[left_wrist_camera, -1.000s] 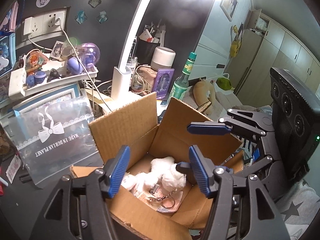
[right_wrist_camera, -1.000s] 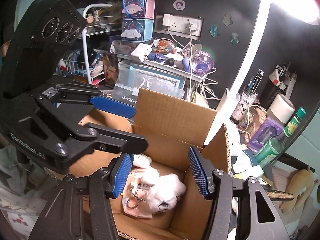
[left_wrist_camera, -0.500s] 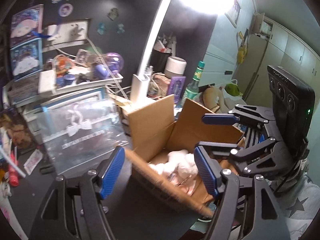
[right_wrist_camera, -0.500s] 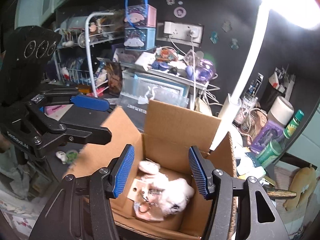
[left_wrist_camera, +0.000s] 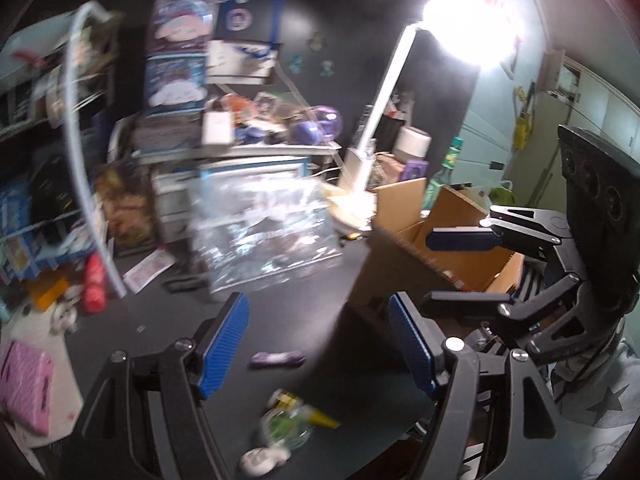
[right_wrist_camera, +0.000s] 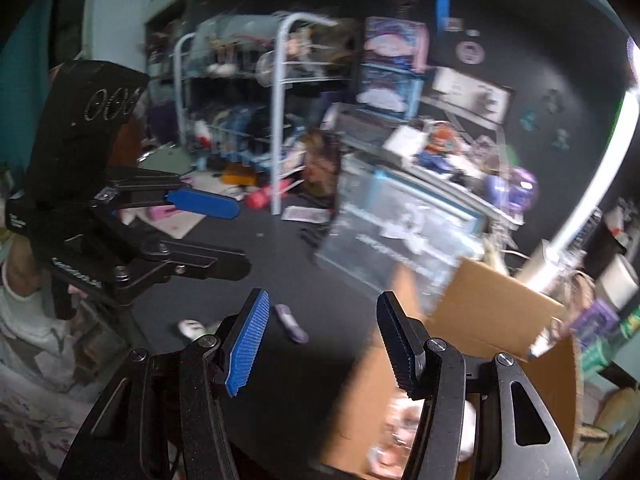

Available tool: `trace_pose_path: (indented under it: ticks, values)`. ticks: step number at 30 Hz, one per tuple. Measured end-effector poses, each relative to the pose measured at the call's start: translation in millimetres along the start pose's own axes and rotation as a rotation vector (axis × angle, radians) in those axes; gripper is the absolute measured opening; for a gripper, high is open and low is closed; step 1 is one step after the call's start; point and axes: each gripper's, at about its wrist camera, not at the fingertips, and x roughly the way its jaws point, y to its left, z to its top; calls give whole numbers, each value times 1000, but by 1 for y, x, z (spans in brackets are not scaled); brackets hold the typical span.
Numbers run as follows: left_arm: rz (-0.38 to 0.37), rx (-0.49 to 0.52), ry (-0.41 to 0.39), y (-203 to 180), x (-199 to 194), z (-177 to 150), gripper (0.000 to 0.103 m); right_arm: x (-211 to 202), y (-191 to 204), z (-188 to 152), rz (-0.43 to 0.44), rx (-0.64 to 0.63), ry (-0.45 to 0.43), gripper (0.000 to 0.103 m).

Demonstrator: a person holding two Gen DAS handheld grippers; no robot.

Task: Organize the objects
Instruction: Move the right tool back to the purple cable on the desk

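My left gripper hangs open over the dark tabletop with nothing between its blue pads. Just below it lie a small purple item, a green and clear packet and a white trinket. The open cardboard box stands to its right. My right gripper is open and empty too, at the box's left edge. A blurred white plush lies inside the box. In the right wrist view the left gripper is at the left and the purple item lies on the table.
A clear gift bag stands behind the bare patch of table. A white desk lamp rises beside the box. A wire shelf rack crowds the back left. A red bottle and a pink pad lie at the left.
Both grippers swung left, away from above the box and out over the dark table. The left jaws widened. The plush stayed in the box.
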Motion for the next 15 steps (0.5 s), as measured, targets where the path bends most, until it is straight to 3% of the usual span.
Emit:
trace_pose_path:
  ticks: [5, 9, 15]
  values:
    - [51, -59, -6, 38, -10, -25, 70, 35, 36, 1, 59, -58, 47, 53]
    - [47, -95, 14, 61, -8, -43, 70, 65, 54, -5, 107, -58, 104, 53]
    - [49, -142, 69, 85, 9, -64, 70, 113, 56, -20, 147, -8, 210, 53]
